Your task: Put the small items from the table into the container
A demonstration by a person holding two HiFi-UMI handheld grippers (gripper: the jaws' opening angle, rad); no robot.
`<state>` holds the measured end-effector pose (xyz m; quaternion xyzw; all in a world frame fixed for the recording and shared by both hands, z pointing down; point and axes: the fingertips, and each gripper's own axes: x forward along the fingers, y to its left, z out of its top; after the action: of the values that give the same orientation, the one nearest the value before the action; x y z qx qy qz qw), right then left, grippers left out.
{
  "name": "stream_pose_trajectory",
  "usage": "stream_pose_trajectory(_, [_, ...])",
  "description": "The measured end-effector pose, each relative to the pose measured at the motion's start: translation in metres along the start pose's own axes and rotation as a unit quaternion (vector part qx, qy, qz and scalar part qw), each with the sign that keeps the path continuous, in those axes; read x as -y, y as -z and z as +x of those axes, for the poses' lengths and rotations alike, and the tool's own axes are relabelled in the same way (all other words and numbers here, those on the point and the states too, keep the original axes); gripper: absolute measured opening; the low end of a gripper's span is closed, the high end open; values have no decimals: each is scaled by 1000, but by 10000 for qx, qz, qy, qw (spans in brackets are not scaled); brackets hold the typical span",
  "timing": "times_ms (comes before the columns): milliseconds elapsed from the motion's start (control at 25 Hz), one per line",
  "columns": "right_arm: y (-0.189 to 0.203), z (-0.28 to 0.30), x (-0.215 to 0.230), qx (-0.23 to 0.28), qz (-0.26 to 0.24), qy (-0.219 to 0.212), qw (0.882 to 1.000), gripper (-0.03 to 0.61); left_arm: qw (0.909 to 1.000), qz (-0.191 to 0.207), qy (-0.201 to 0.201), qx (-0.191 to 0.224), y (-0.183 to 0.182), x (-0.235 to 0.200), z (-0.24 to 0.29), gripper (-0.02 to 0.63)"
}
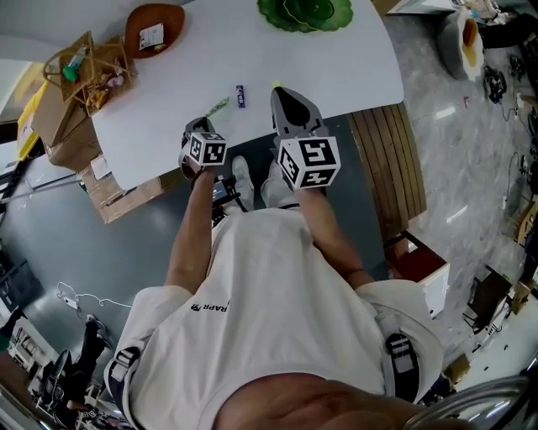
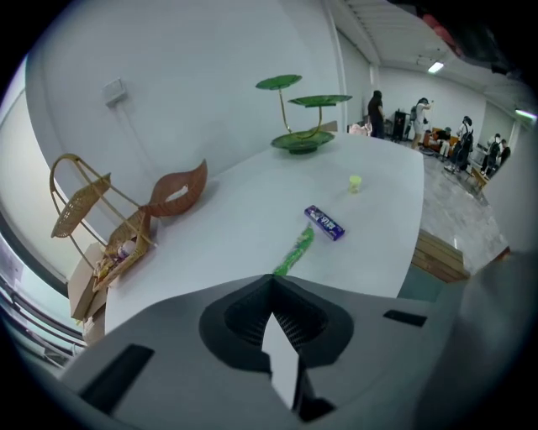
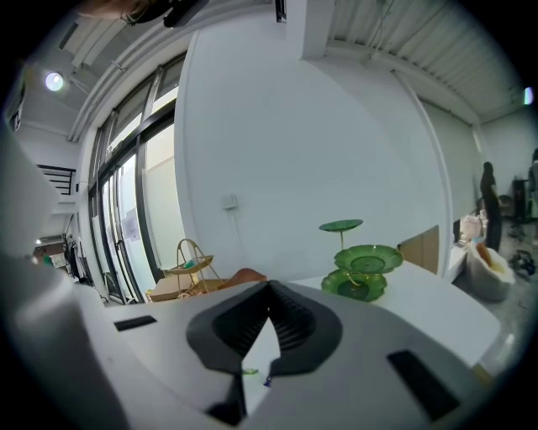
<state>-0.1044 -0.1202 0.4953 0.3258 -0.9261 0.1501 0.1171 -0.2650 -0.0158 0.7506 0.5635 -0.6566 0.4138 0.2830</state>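
Note:
On the white table [image 1: 336,67] lie a green packet [image 1: 218,107] [image 2: 294,250], a purple bar [image 1: 241,96] [image 2: 324,222] and a small yellow item [image 1: 276,84] [image 2: 355,182]. A brown leaf-shaped dish [image 1: 155,27] [image 2: 178,193] sits at the far left with a small white item in it. My left gripper [image 1: 200,124] [image 2: 271,281] hangs shut over the near table edge, just short of the green packet, with nothing seen between its jaws. My right gripper [image 1: 286,94] [image 3: 269,290] is shut too, above the table near the yellow item.
A wicker basket [image 1: 84,71] [image 2: 92,218] stands at the table's left end, over cardboard boxes [image 1: 63,126]. A green lotus-leaf stand [image 1: 304,12] [image 2: 301,138] [image 3: 361,273] is at the far side. A wooden bench [image 1: 387,159] runs along the right. People [image 2: 420,126] stand far off.

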Motion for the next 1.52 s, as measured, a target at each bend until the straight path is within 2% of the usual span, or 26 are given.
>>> stream_pose_trajectory(120, [-4,-4,4,76,8,81,9999,6,9996,-189,120,178,-12,-2,-7,3])
stream_pose_trajectory(320, [-20,-24,15,234,29,240,9994,6,9978,-292,316,503,-42,3,-33,3])
stream_pose_trajectory(720, [-32,-43,34,454,53,486,9978,6,9931,-246,688,914,-86,26,-54,3])
stream_pose_trajectory(1120, [-44,-58,52,610,29,667,9959,6,9853,-137,1029,1354,-137,55,-73,3])
stream_pose_trajectory(1400, [-48,-65,62,691,25,784,9945,6,9781,-237,1308,1602,-169,72,-84,3])
stream_pose_trajectory(1520, [-50,-70,67,731,36,847,9937,6,9756,-103,1375,1705,-180,80,-90,3])
